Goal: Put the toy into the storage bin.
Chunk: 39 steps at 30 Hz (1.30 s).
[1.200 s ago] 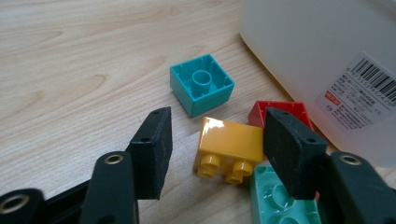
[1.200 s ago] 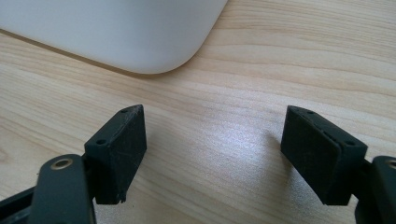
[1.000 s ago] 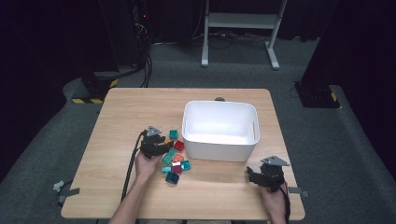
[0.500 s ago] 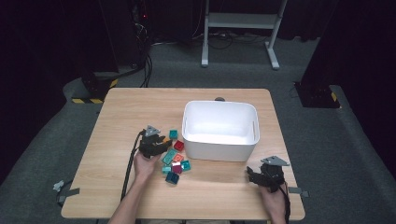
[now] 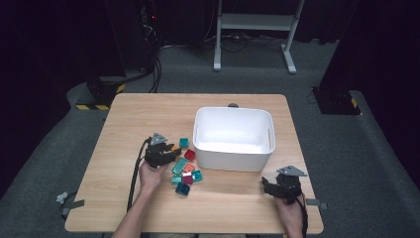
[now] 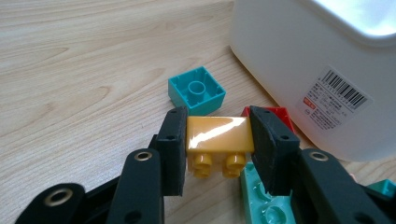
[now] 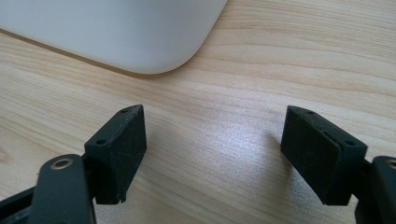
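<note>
My left gripper (image 6: 219,127) is shut on a yellow brick (image 6: 218,134), studs facing down, just above the table; its jaws have just been closing with that brick between them. In the high view the left gripper (image 5: 168,151) sits at the left edge of a pile of coloured bricks (image 5: 185,171). A teal brick (image 6: 196,89) lies beyond the yellow one, a red brick (image 6: 280,114) to its right, and a teal plate (image 6: 261,200) below it. My right gripper (image 5: 267,186) rests near the table's front right, open (image 7: 215,140) over bare wood.
A white bin (image 5: 233,148) stands at the table's centre right, its labelled wall (image 6: 289,51) close to the bricks and its rounded corner (image 7: 116,28) ahead of the right gripper. Black cables trail from both grippers toward the front edge.
</note>
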### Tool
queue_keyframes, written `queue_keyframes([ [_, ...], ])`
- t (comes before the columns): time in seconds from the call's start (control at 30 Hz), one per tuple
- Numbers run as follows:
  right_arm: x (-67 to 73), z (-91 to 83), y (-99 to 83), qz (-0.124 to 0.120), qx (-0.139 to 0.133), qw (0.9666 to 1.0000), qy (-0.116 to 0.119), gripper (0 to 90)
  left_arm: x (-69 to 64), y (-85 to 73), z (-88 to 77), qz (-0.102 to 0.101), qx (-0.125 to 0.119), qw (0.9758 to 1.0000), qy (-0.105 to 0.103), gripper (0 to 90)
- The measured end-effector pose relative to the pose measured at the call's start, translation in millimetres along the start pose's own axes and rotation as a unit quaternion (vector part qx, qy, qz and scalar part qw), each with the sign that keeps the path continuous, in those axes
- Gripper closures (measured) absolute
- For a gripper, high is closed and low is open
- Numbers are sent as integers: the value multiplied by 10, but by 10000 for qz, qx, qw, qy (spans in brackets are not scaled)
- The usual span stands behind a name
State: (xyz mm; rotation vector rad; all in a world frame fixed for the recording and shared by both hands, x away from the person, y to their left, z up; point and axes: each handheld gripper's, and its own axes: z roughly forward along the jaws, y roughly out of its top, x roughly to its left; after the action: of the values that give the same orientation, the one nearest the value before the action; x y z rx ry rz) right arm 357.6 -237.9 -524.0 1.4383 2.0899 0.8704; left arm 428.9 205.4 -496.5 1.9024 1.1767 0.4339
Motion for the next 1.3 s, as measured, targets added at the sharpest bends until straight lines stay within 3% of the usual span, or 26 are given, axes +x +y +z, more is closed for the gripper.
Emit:
queue_keyframes([
  [0.17, -1, 5, 5, 9, 6, 10000, 0, 221, 67, 37, -41, -205, -8, 9997, -95, 589],
  [0.4, 0, 6, 6, 3, 7, 10000, -5, 221, 49, 91, -206, -114, -138, 9998, -122, 589],
  [0.73, 12, 5, 3, 57, 2, 10000, -71, 212, 11, 130, -293, -144, -173, 9994, -266, 590],
  [0.93, 7, 5, 3, 55, 7, 10000, -52, 210, -36, 188, -370, 47, -159, 9994, -290, 589],
  [1.3, 6, 5, 2, 46, 1, 10000, -46, 210, -41, 239, -486, -90, -289, 9984, -478, 589],
])
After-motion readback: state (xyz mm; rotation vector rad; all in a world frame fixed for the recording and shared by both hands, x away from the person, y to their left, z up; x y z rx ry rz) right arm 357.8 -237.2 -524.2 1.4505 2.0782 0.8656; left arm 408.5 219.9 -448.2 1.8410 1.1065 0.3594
